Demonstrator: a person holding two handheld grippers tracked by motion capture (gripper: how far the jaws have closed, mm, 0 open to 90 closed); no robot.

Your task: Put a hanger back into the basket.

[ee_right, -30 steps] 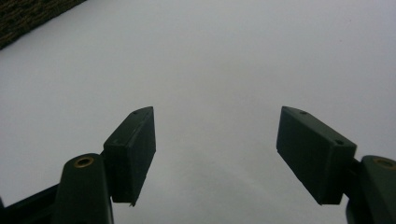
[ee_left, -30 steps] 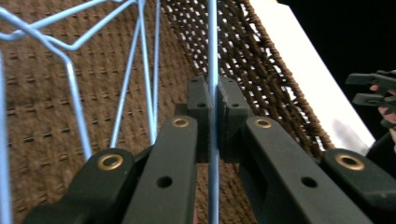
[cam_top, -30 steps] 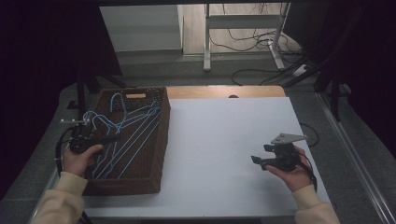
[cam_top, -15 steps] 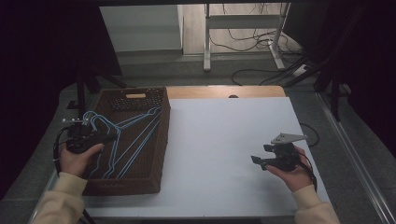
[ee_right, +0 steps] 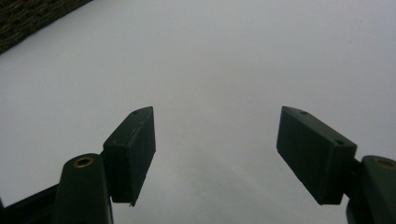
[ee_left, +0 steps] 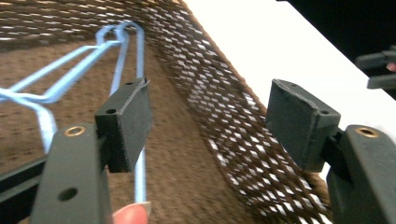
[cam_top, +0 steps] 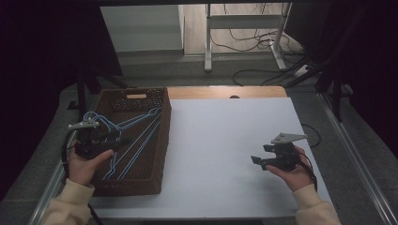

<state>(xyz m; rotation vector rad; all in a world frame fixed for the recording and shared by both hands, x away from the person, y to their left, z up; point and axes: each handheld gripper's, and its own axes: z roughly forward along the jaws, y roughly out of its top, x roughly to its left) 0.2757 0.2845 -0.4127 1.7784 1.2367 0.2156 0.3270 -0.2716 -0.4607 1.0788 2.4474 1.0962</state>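
Observation:
Several blue wire hangers (cam_top: pixel 136 133) lie flat in a brown woven basket (cam_top: pixel 164 140) at the table's left. My left gripper (cam_top: pixel 118 140) hovers over the basket's left half, pointing right. Its jaws have just been opening and now stand open with nothing pressed between them. In the left gripper view a blue hanger (ee_left: pixel 139 65) runs behind the left pad, and the basket wall (ee_left: pixel 196 70) lies beyond the left gripper (ee_left: pixel 210 121). My right gripper (cam_top: pixel 256 161) rests open over the white tabletop (cam_top: pixel 220 140) at the right. Nothing lies between the fingertips of the right gripper (ee_right: pixel 217 154).
The white tabletop (ee_right: pixel 233 56) stretches between basket and right hand. A corner of the basket (ee_right: pixel 28 18) shows at top left in the right gripper view. Floor, cables and a metal stand (cam_top: pixel 244 37) lie beyond the far edge.
The hangers, bunched and raised at the left gripper a second ago, now lie spread flat in the basket. The left jaws have opened and that hand has shifted slightly right. The right hand is still.

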